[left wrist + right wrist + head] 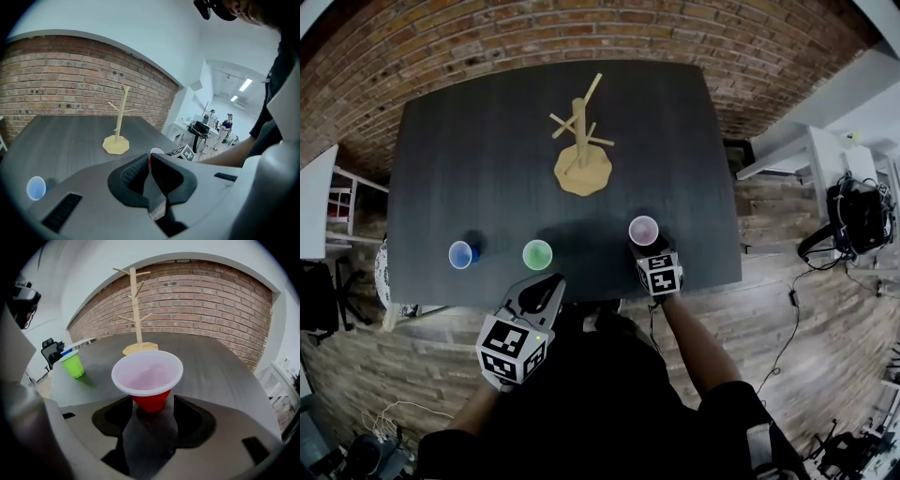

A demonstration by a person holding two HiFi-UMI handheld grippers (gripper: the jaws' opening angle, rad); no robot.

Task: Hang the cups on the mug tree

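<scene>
A wooden mug tree [581, 141] stands at the far middle of the dark table [469, 150]. Along the near edge stand a blue cup [462, 253], a green cup [537, 254] and a red cup [644, 230] with a white inside. My right gripper [652, 248] is open, with the red cup [147, 380] upright on the table between its jaws, which stand close beside its base. My left gripper [551, 284] hangs at the near table edge below the green cup, shut and empty. In the right gripper view the green cup [73, 364] is at the left and the mug tree [137, 301] stands behind.
A brick wall [581, 28] runs behind the table. A white table [825, 141] with a headset stands at the right, a chair [342, 202] at the left. Cables lie on the wooden floor [806, 309]. People stand far off in the left gripper view.
</scene>
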